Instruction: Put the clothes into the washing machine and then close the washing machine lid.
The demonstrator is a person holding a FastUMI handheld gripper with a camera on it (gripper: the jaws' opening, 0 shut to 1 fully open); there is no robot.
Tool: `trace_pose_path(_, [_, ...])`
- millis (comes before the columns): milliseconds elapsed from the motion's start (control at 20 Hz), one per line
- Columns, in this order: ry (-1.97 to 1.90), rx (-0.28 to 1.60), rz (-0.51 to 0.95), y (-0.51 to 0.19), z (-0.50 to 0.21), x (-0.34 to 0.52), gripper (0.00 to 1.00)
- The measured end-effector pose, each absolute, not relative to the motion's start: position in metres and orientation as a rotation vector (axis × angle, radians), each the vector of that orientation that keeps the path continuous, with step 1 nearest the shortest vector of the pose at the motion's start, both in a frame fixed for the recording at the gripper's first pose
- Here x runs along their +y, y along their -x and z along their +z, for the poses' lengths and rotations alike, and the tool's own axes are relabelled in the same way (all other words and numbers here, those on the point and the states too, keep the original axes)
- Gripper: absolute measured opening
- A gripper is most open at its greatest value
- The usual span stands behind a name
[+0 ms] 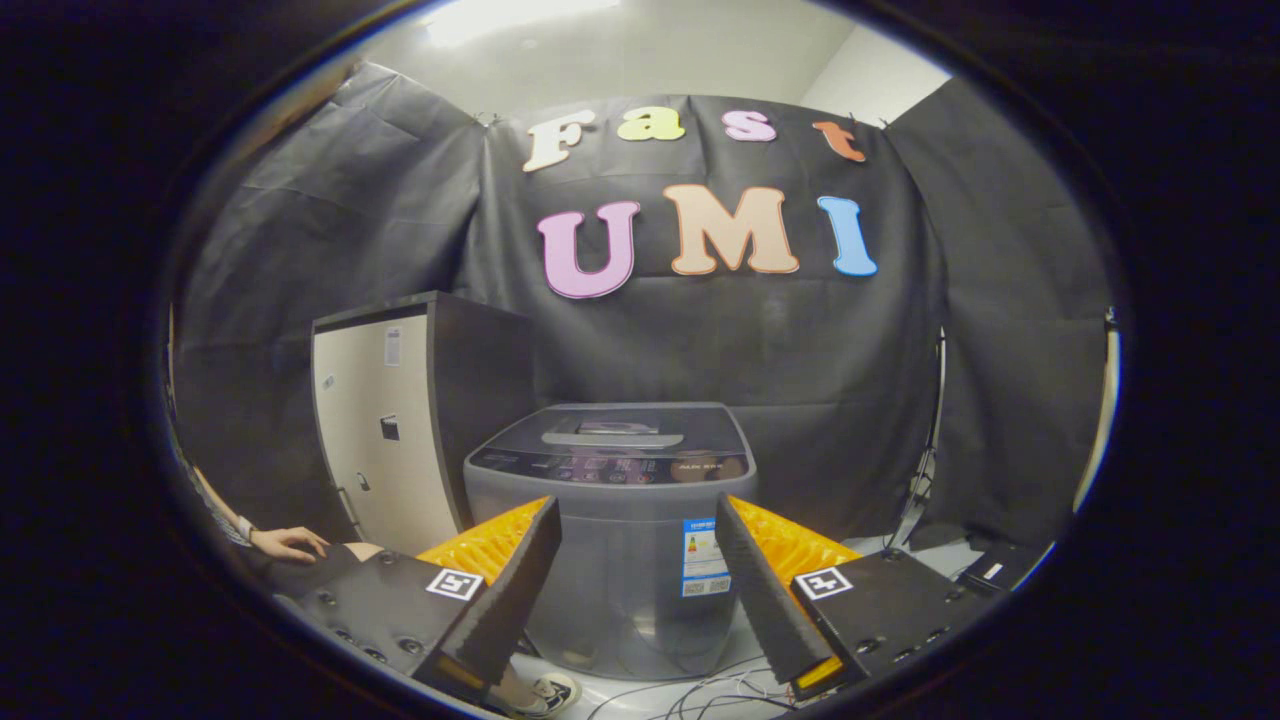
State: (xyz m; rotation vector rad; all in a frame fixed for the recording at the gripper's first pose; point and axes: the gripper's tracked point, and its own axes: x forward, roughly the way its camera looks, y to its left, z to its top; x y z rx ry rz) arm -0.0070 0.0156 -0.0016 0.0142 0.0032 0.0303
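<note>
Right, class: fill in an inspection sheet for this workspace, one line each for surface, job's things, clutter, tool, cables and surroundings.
Surface: pale floor, partly visible.
Job's things: grey washing machine beyond the fingers, lid down; clothes: nothing seen.
Clutter: shoe by the machine's base.
Tool: tool open, holding nothing, fingers spread either side of the machine.
Cables: loose cables on the floor in front.
Surroundings: cabinet beside the machine, a person's hand, stand, black cloth wall.
</note>
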Motion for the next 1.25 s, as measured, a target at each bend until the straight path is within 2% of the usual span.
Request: trace_pose_path(1250, [-0.063,-0.001,0.046,0.0022,0.0,0.014,0.97])
